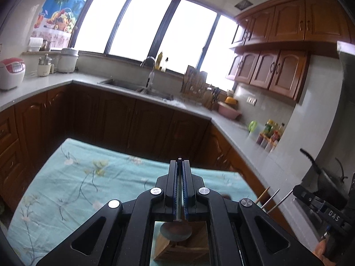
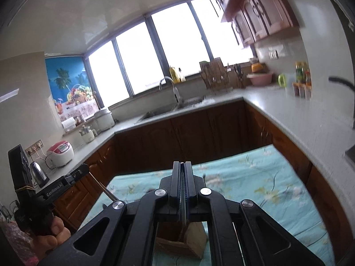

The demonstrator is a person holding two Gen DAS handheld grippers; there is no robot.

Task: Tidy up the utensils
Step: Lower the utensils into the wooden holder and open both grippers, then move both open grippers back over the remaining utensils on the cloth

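Spoon (image 1: pixel 176 229) — clamped in left tool (image 1: pixel 180 161) | wooden holder (image 1: pixel 182 248) below

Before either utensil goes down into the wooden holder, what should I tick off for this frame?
1. Left hand-held gripper shut on a spoon: ok.
2. Right hand-held gripper shut on a thin metal utensil: ok; its type, cannot tell.
3. Wooden holder on the floral cloth, below both: ok.
4. Spoon bowl above the holder's top: ok.
5. Free slot under each utensil: cannot tell.
6. Sharp view: not ok, edges blurred.
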